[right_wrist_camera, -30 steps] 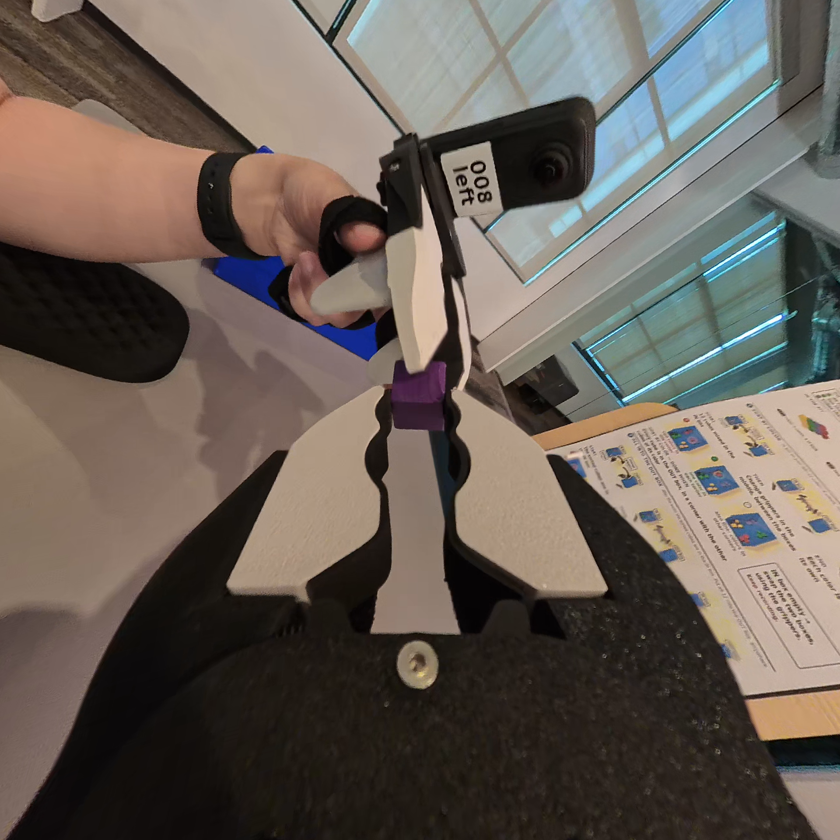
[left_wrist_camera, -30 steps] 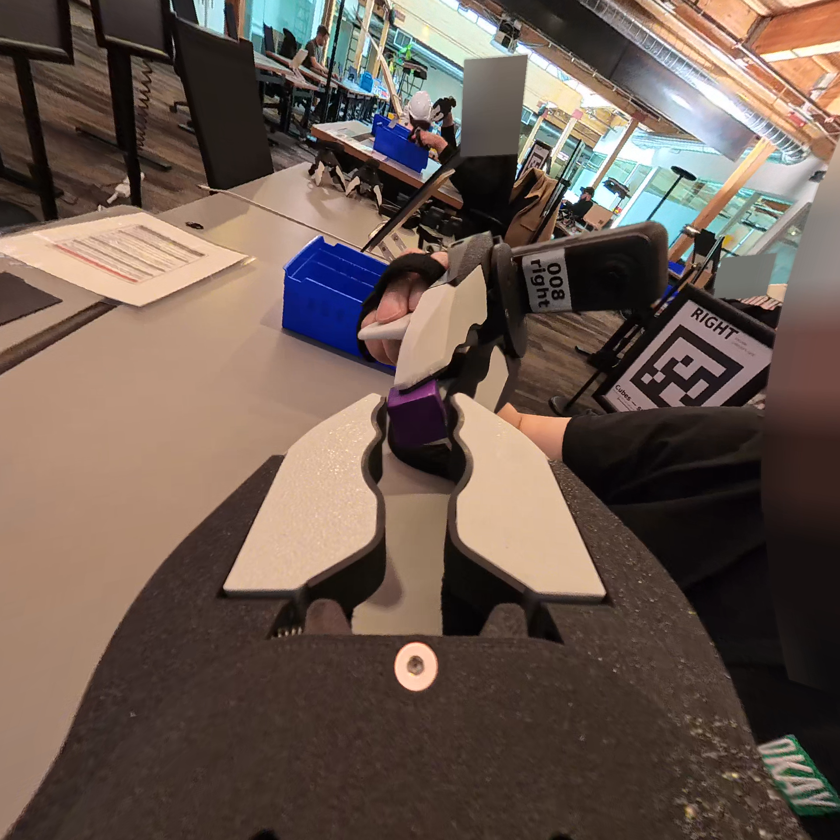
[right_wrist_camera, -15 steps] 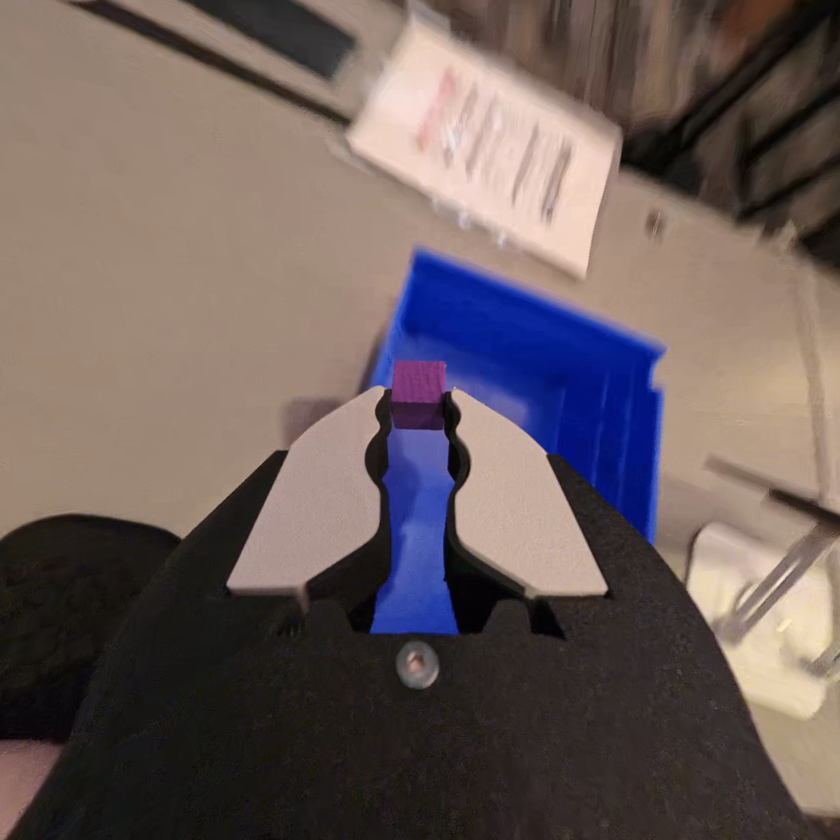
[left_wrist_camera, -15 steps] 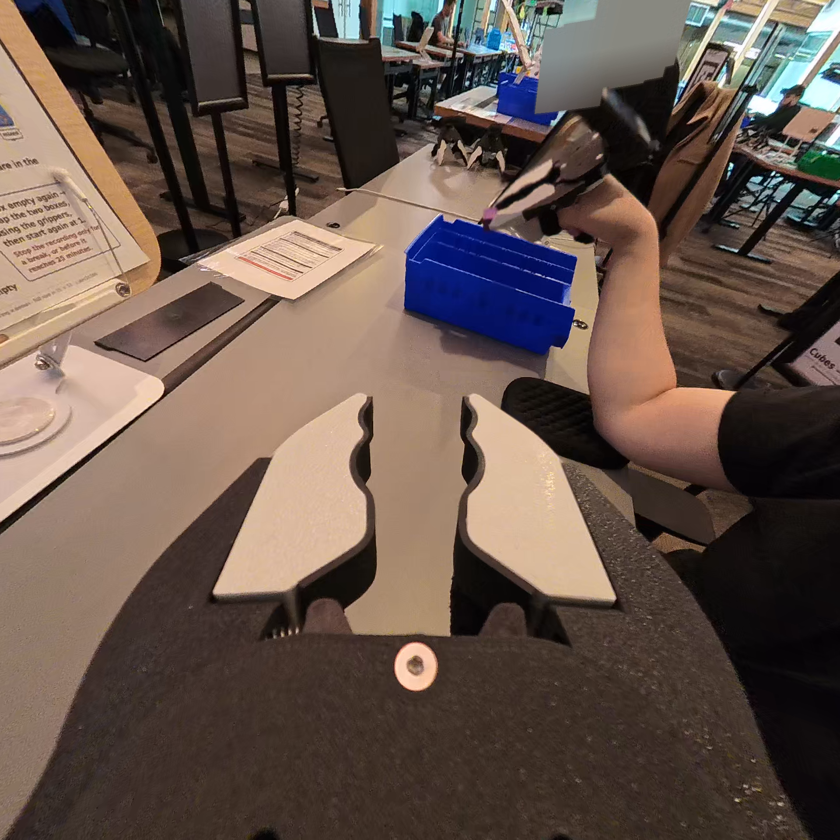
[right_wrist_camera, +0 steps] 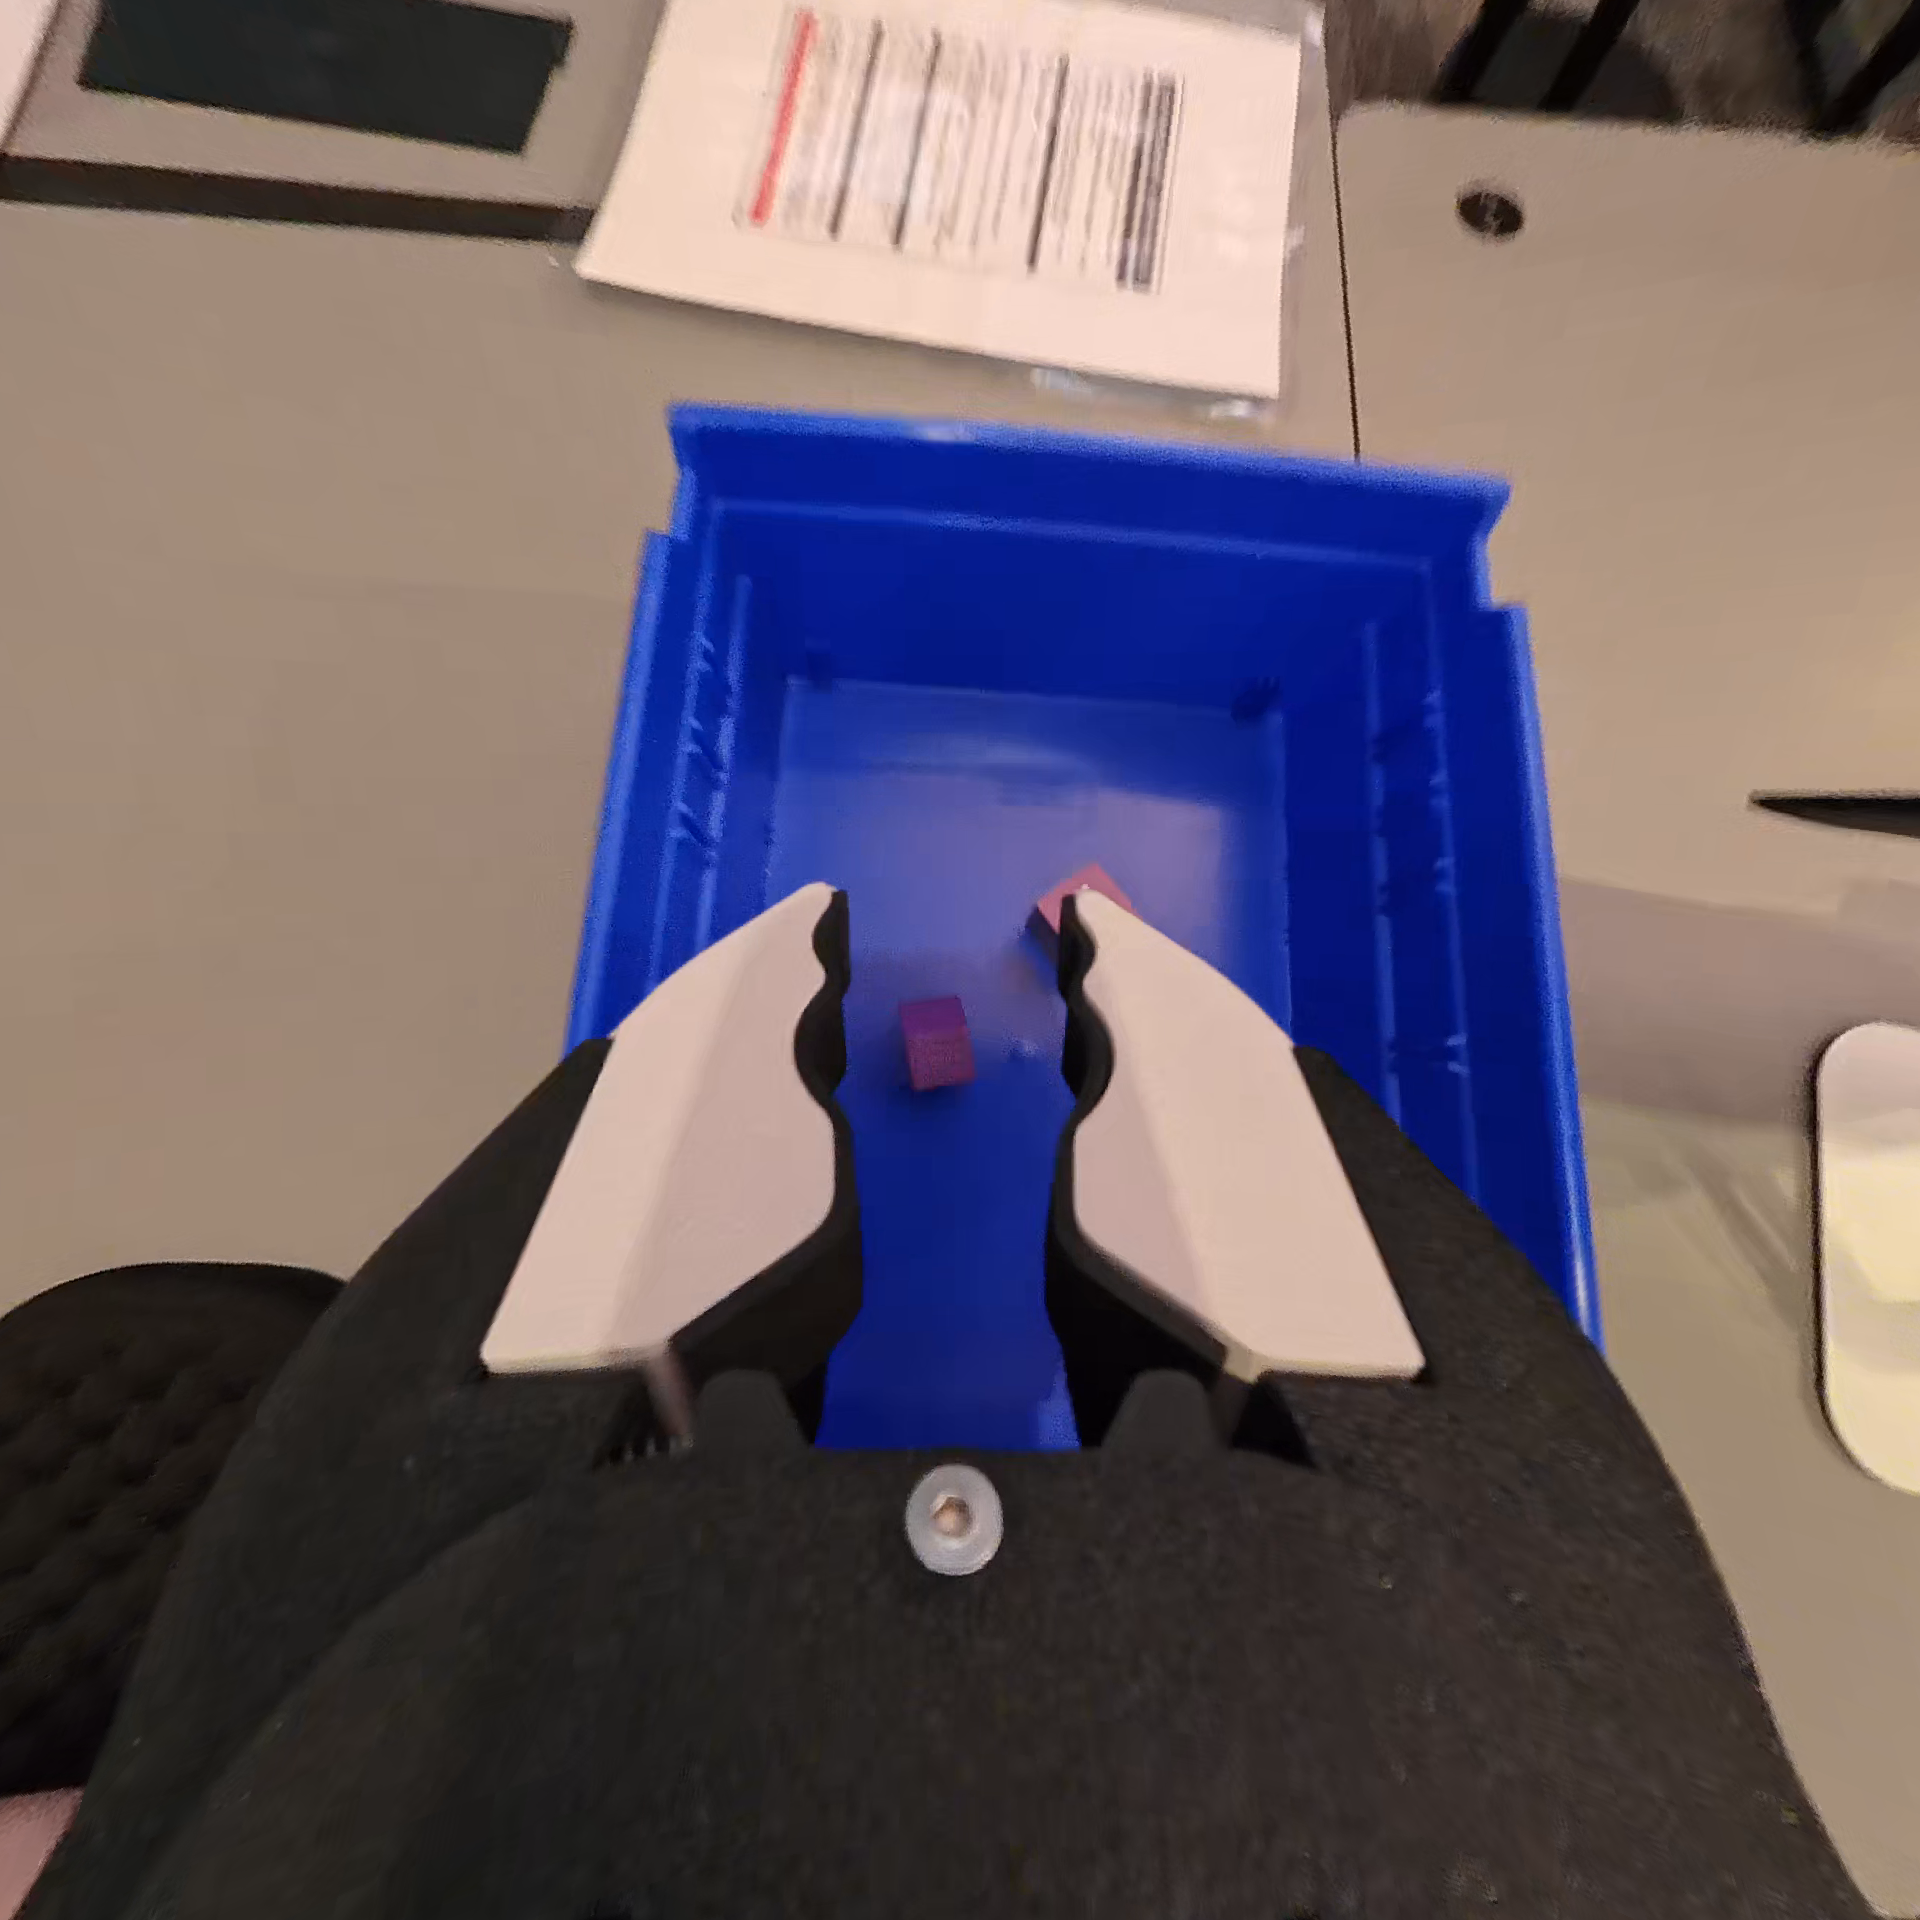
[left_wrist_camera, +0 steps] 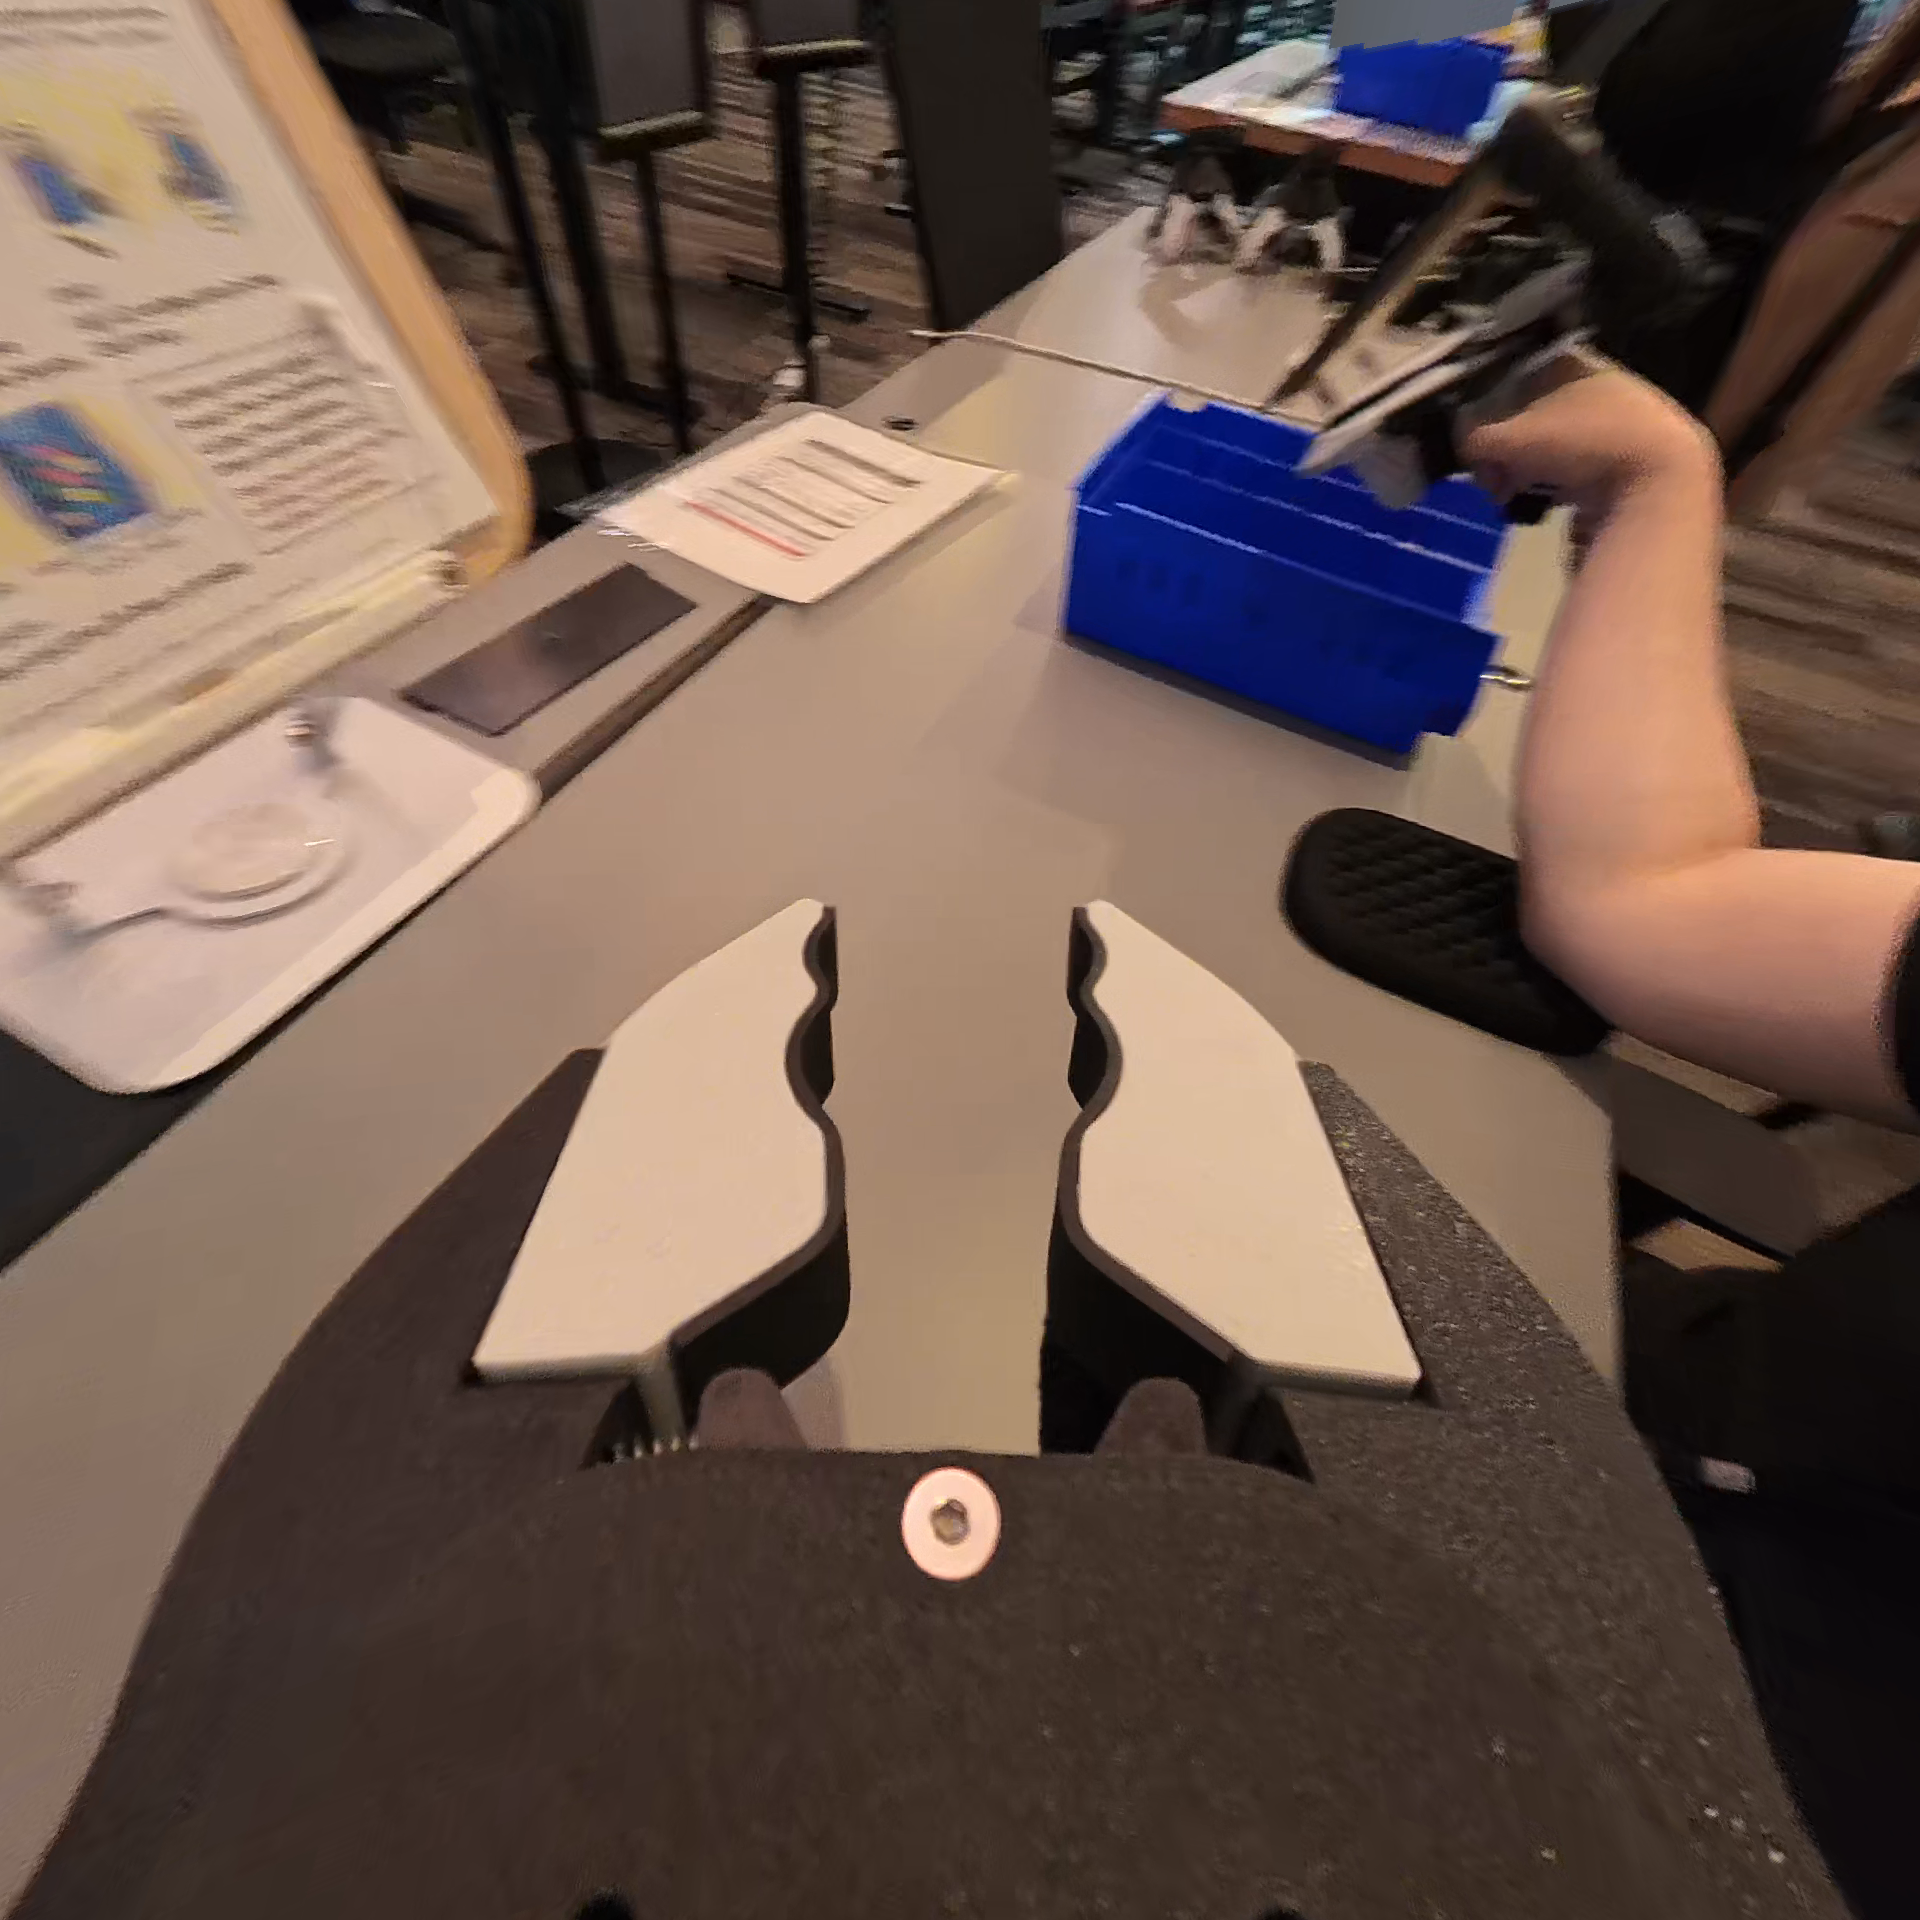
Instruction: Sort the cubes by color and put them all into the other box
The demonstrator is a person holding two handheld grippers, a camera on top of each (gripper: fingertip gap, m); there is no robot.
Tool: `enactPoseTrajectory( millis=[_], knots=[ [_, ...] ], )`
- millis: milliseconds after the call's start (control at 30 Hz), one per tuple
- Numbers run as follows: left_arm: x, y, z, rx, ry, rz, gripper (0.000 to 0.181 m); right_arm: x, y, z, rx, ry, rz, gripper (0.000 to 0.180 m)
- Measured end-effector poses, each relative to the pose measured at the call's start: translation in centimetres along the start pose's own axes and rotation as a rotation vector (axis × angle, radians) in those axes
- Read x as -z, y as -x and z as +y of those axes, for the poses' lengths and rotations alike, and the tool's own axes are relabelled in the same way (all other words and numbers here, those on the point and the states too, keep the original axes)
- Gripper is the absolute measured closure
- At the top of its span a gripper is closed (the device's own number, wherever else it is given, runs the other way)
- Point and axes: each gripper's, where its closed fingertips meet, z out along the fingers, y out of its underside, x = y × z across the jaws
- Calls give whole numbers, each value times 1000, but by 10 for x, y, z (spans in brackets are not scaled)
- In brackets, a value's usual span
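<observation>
**Two purple cubes in blue box, both grippers empty**

Purple cube (right_wrist_camera: pixel 935 1042) sits on the floor of the blue box (right_wrist_camera: pixel 1455 831), seen between the right gripper (right_wrist_camera: pixel 954 914) fingers but below them, not touching. 2nd cube (right_wrist_camera: pixel 1081 902), purple/pinkish, lies a bit farther in and to the right, tilted on an edge or corner; partly hidden behind the right fingertip, so can't tell if it's in contact w/ it. Both cubes are in the near half of the box; far half shows bare floor.

Right gripper is above the box pointing down into it, jaws spread wide, nothing held. In left wrist view the right gripper (left_wrist_camera: pixel 1382 436) hangs over the box's (left_wrist_camera: pixel 1268 613) far side, person's forearm (left_wrist_camera: pixel 1621 748) rising beside it.

Left gripper (left_wrist_camera: pixel 951 920) is well apart from the box, over bare grey table (left_wrist_camera: pixel 914 727), jaws wide apart, nothing between them.

Around: printed sheet (right_wrist_camera: pixel 956 177) just past the box, black flat pad (left_wrist_camera: pixel 551 665) left of it, instruction board (left_wrist_camera: pixel 208 343) on a white base (left_wrist_camera: pixel 260 862) at far left, black cushion (left_wrist_camera: pixel 1434 925) near the person's elbow. Frames are slightly motion-blurred.
</observation>
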Motion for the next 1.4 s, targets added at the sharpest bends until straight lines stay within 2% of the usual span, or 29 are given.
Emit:
enactPoseTrajectory(
  millis=[100,300,433,533,567,633,767,867,933,1067,1167,1400],
  knots=[
    [39,38,-4,1,-12,-199,127,13,23,-28,95,-78,-8,138],
    [151,139,22,93,71,-577,129,23,86,-78,308,-184,-69,138],
    [218,206,66,56,291,-774,134,16,122,-93,416,-193,-121,138],
    [245,240,116,-21,526,-759,137,9,136,-97,460,-176,-132,138],
    [255,252,138,-5,623,-767,139,7,140,-98,469,-169,-135,138],
    [272,273,178,61,779,-786,132,2,145,-98,477,-157,-142,138],
    [281,307,228,213,871,-797,136,-9,151,-95,500,-122,-146,138],
    [279,326,247,491,853,-882,140,-18,149,-91,504,-82,-126,138],
    [277,330,253,603,857,-931,141,-22,150,-89,509,-64,-126,137],
    [287,340,265,671,965,-1045,132,-26,152,-90,517,-54,-128,137],
    [284,344,275,754,990,-1050,127,-28,153,-91,527,-48,-126,137],
    [279,353,301,867,990,-1079,131,-25,152,-91,527,-60,-125,137]
  ],
)
